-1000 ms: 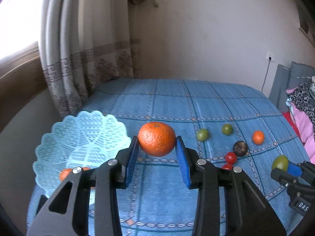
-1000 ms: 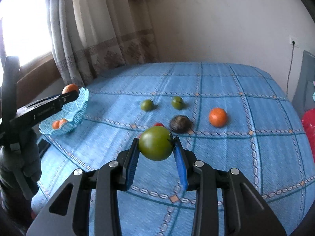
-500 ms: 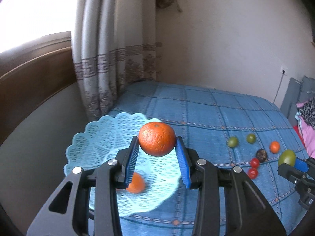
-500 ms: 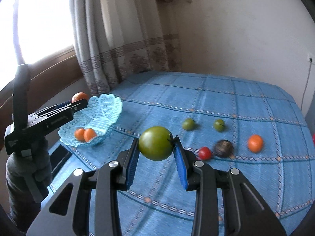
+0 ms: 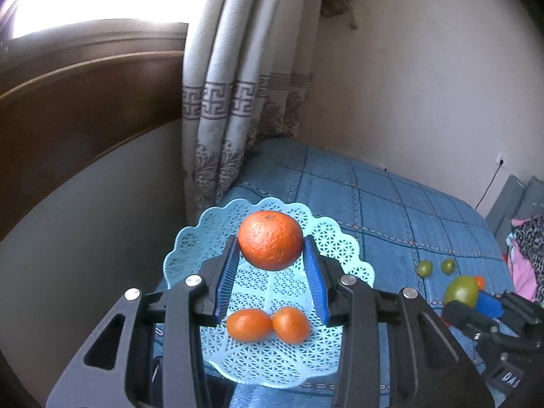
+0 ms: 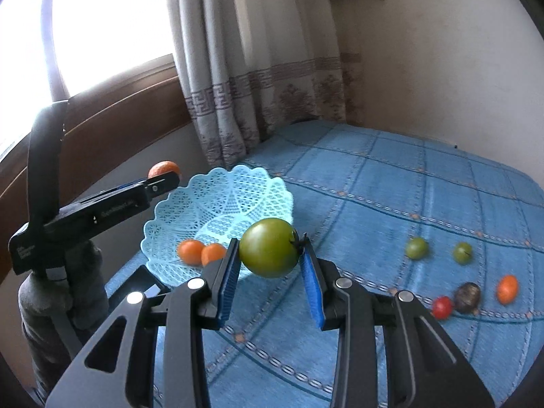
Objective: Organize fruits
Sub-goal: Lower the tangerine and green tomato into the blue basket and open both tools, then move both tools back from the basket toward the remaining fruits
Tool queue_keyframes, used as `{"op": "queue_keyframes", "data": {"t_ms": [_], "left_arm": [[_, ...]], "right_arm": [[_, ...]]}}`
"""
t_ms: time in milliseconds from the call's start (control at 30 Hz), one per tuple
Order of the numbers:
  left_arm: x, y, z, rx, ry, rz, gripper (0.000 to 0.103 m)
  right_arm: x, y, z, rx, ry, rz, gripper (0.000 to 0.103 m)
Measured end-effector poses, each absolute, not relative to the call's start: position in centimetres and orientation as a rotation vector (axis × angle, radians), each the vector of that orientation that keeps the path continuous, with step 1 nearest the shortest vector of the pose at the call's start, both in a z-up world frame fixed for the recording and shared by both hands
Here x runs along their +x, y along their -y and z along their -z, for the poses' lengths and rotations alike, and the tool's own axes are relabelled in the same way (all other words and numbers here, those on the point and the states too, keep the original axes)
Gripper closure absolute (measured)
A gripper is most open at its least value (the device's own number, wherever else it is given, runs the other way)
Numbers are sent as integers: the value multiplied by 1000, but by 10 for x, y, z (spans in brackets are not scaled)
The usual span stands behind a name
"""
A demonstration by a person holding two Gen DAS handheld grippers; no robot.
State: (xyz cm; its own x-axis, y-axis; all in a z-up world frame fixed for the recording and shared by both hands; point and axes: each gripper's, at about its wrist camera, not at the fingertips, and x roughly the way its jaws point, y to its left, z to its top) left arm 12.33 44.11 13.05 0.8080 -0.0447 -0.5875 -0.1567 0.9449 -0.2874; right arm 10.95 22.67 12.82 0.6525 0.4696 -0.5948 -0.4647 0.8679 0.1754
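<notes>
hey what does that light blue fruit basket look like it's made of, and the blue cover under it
Fruit basket: looks like moulded plastic, pale turquoise and slightly glossy, given its even lattice of cut-outs and stiff scalloped rim.
Blue cover: seems to be woven or quilted fabric, matte, given its stitched grid lines and soft drape over the edge.

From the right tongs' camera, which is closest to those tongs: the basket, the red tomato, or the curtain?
1. Basket, just ahead and left of the right tongs.
2. Red tomato, off to the right on the bedspread.
3. Curtain, at the back by the window.
</notes>
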Motion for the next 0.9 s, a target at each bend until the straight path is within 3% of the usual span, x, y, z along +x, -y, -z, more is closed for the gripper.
{"op": "queue_keyframes", "data": {"t_ms": [67, 133, 233, 300, 400, 567, 633, 667, 900], "left_arm": [[125, -445, -128, -355, -643, -55, 62], [125, -447, -127, -367, -639, -59, 43], [123, -450, -129, -378, -630, -61, 26], [122, -451, -130, -392, -627, -62, 21], [121, -455, -131, -398, -622, -75, 19], [117, -454, -134, -384, -598, -104, 6], [116, -452, -137, -370, -587, -119, 4], [115, -452, -138, -364, -582, -125, 3], [111, -453, -144, -355, -562, -151, 3]], "right_arm": [[114, -233, -127, 5, -682, -533, 68], [119, -240, -126, 6, -689, -534, 68], [127, -247, -123, 7, -699, -535, 68], [131, -253, -119, 0, -707, -537, 68], [135, -261, -115, -3, -717, -541, 67], [143, -269, -107, 3, -738, -531, 66], [145, -269, -107, 11, -725, -525, 46], [145, -268, -107, 21, -714, -518, 42], [142, -261, -109, 41, -696, -499, 41]]}}
